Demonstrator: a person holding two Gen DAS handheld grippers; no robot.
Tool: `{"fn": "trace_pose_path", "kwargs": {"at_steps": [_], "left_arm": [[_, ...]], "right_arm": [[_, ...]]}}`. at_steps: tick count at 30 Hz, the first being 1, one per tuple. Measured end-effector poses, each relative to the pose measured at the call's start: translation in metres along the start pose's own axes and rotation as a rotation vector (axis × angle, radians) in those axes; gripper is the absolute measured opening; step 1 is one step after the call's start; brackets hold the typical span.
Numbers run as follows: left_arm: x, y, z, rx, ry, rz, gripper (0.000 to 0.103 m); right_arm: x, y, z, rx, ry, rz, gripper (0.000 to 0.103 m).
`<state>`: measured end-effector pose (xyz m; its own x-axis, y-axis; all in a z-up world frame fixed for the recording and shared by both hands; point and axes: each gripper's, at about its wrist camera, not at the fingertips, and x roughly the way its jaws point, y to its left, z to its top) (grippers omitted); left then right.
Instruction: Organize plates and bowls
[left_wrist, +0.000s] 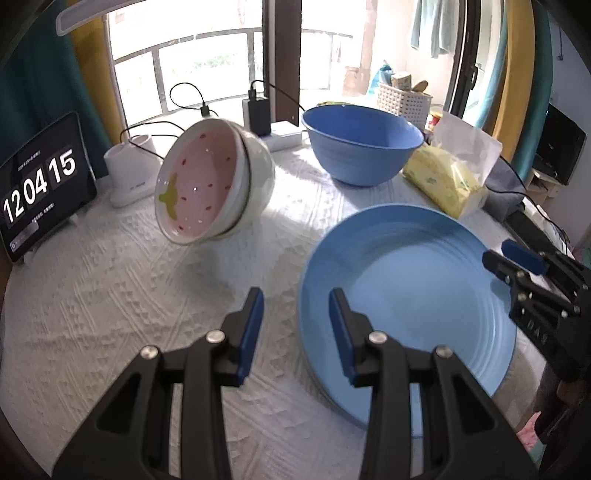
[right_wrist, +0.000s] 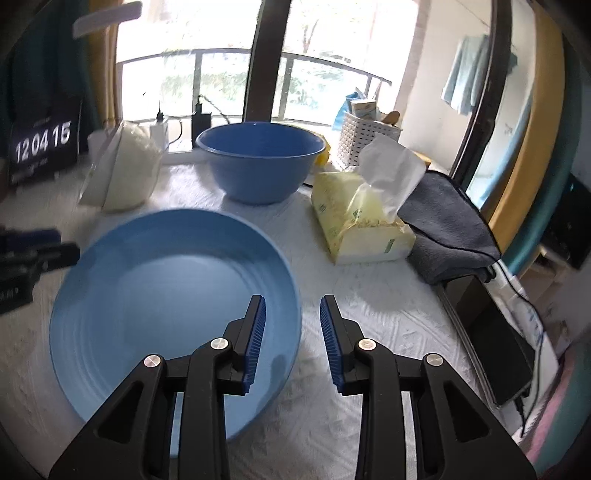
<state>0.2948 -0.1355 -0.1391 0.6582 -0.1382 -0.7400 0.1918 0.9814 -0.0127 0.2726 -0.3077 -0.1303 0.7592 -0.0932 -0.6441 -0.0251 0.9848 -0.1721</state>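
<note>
A light blue plate (left_wrist: 406, 288) (right_wrist: 166, 295) lies flat on the white tablecloth, and a paler rim shows under its near edge. My left gripper (left_wrist: 295, 299) is open, its fingers straddling the plate's left rim without pressing on it. My right gripper (right_wrist: 292, 301) is also open and straddles the plate's right rim; it also shows at the right edge of the left wrist view (left_wrist: 506, 258). White bowls with a pink strawberry inside (left_wrist: 207, 184) (right_wrist: 122, 173) are nested and tipped on their side at the back left. A deep blue bowl (left_wrist: 362, 144) (right_wrist: 258, 162) stands upright behind the plate.
A tablet showing a clock (left_wrist: 40, 184) leans at the far left. A yellow tissue pack (right_wrist: 358, 218) and a grey cloth (right_wrist: 447, 232) lie right of the plate. Chargers and cables (left_wrist: 258, 110) and a white basket (left_wrist: 402, 99) line the window side. The table edge runs along the right.
</note>
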Motion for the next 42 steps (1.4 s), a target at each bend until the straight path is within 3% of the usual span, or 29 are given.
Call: {"fn": "trace_pose_path", "kwargs": {"at_steps": [7, 9, 11, 14, 19, 23, 36, 38, 42], "left_arm": [[0.008, -0.007, 0.008, 0.007, 0.005, 0.019, 0.039], [0.012, -0.008, 0.011, 0.006, 0.011, 0.024, 0.039], [0.016, -0.009, 0.013, 0.008, 0.017, 0.03, 0.039], [0.019, -0.011, 0.015, 0.01, 0.023, 0.035, 0.039], [0.021, -0.016, 0.02, 0.023, 0.024, 0.035, 0.039], [0.016, -0.019, 0.027, 0.031, 0.003, 0.029, 0.039], [0.006, -0.027, 0.06, 0.023, -0.05, -0.021, 0.039], [0.005, -0.029, 0.067, 0.02, -0.063, -0.029, 0.045], [0.003, -0.033, 0.081, 0.019, -0.096, -0.037, 0.046]], "right_arm": [[0.024, -0.014, 0.011, 0.054, 0.024, 0.058, 0.033], [0.033, -0.017, 0.013, 0.065, 0.039, 0.091, 0.038], [0.042, -0.016, 0.013, 0.055, 0.065, 0.111, 0.049], [0.048, -0.017, 0.011, 0.06, 0.074, 0.142, 0.055], [0.055, -0.015, 0.008, 0.054, 0.108, 0.175, 0.056], [0.053, -0.015, 0.012, 0.048, 0.112, 0.155, 0.056], [0.031, -0.025, 0.052, 0.058, 0.009, 0.161, 0.056], [0.032, -0.027, 0.059, 0.068, 0.0, 0.164, 0.056], [0.036, -0.032, 0.073, 0.09, -0.011, 0.176, 0.056]]}}
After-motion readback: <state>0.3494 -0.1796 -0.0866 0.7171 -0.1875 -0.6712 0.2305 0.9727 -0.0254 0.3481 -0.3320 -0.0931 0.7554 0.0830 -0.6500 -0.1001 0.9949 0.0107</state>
